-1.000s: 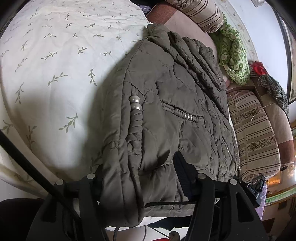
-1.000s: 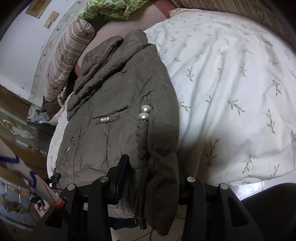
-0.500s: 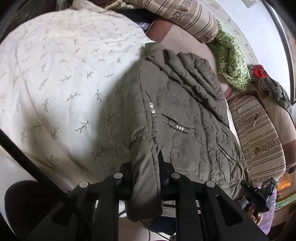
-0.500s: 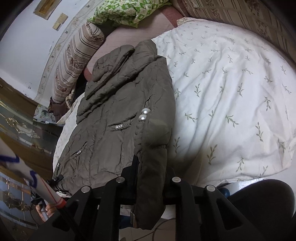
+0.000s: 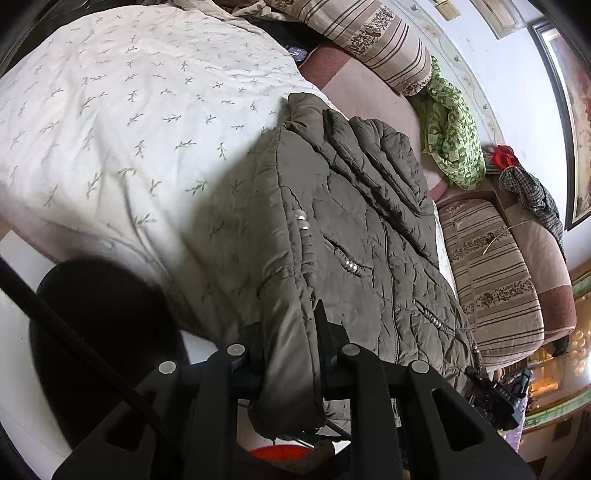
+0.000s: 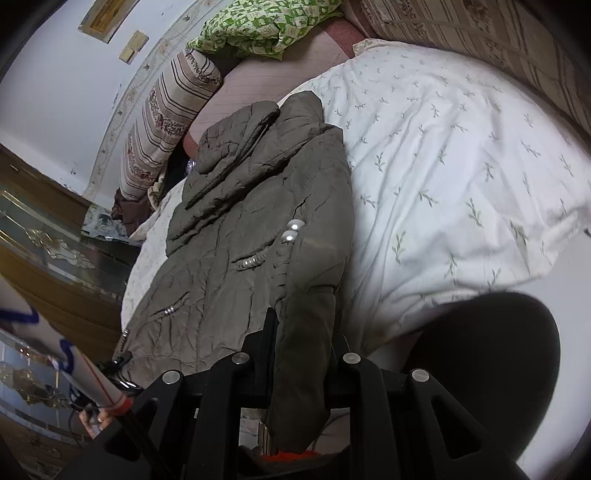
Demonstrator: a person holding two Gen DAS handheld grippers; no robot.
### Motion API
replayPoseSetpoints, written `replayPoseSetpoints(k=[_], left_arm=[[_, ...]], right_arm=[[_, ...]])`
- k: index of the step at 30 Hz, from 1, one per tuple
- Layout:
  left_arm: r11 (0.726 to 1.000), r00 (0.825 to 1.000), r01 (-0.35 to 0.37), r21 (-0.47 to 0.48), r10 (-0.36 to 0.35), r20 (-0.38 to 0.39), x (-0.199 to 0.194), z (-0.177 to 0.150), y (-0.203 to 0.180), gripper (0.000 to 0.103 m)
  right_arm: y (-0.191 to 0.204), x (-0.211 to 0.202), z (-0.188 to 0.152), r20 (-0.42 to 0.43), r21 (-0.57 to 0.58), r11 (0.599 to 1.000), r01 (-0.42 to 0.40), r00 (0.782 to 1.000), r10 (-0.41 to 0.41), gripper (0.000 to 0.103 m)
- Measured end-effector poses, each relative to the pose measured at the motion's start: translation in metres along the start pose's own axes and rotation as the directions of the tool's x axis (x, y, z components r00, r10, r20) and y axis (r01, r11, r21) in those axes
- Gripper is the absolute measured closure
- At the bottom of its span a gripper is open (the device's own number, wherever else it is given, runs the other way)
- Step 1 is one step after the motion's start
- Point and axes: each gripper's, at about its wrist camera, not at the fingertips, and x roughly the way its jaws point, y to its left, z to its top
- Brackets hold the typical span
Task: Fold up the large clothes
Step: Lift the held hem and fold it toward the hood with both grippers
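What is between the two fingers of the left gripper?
A fold of the olive padded jacket, pinched at its near edge by the left gripper; the left wrist view shows it.

Both tongs, left [image 5: 290, 345] and right [image 6: 303, 349], are pinching the jacket [image 5: 354, 236] hem (open a second ago) and lifting it off the bed [image 5: 129, 122].

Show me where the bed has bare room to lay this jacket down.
Free: the leaf-print quilt beside the olive padded jacket, out to the striped backrest. Crowded: the head end, with the striped bolster and green patterned cloth.
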Motion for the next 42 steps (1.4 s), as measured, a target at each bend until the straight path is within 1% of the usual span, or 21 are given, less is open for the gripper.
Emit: replayPoseSetpoints(k=[3,5,7,9,12,17,20,23,26,32,36,42], left_arm=[[0.999,1.0,-0.024,0.027,0.024,0.008,-0.005,0.001,-0.006,0.086],[0.999,0.999,-0.03,0.041,0.028,0.036,-0.011,0.009,-0.015,0.086],[0.999,0.998,-0.023,0.05,0.02,0.066,-0.018,0.019,-0.026,0.086],[0.997,0.995,-0.029,0.073,0.021,0.096,-0.023,0.029,-0.038,0.086],[0.99,0.99,-0.062,0.123,0.046,0.132,-0.029,0.042,-0.06,0.086],[0.978,0.983,-0.104,0.178,0.074,0.167,-0.029,0.069,-0.094,0.086],[0.973,0.978,-0.116,0.197,0.077,0.193,-0.027,0.091,-0.113,0.086],[0.974,0.975,-0.125,0.19,0.085,0.207,-0.023,0.112,-0.127,0.086],[0.974,0.972,-0.14,0.177,0.101,0.211,-0.014,0.136,-0.139,0.086],[0.977,0.971,-0.163,0.139,0.133,0.201,0.01,0.178,-0.148,0.086],[0.974,0.966,-0.194,0.121,0.168,0.197,0.033,0.207,-0.153,0.085],[0.955,0.952,-0.271,0.12,0.246,0.183,0.086,0.248,-0.154,0.085]], right_arm=[[0.002,-0.007,0.0,-0.005,0.021,1.0,-0.018,1.0,0.018,0.085],[0.005,-0.008,0.004,-0.003,0.025,0.999,-0.03,1.0,0.03,0.085],[0.014,-0.011,0.015,0.007,0.019,0.999,-0.044,0.999,0.044,0.085],[0.027,-0.013,0.026,0.02,0.0,0.999,-0.054,0.998,0.054,0.085],[0.046,-0.016,0.037,0.039,-0.041,0.998,-0.058,0.997,0.059,0.085],[0.079,-0.016,0.06,0.078,-0.111,0.992,-0.057,0.995,0.066,0.085],[0.092,-0.015,0.079,0.105,-0.14,0.989,-0.05,0.992,0.065,0.085],[0.102,-0.012,0.1,0.126,-0.148,0.988,-0.045,0.99,0.064,0.085],[0.108,-0.007,0.121,0.142,-0.146,0.988,-0.039,0.988,0.06,0.085],[0.116,0.014,0.167,0.163,-0.145,0.989,0.003,0.986,0.021,0.085],[0.114,0.036,0.198,0.17,-0.128,0.991,0.035,0.985,-0.013,0.085],[0.109,0.076,0.238,0.169,-0.099,0.99,0.097,0.983,-0.079,0.085]])
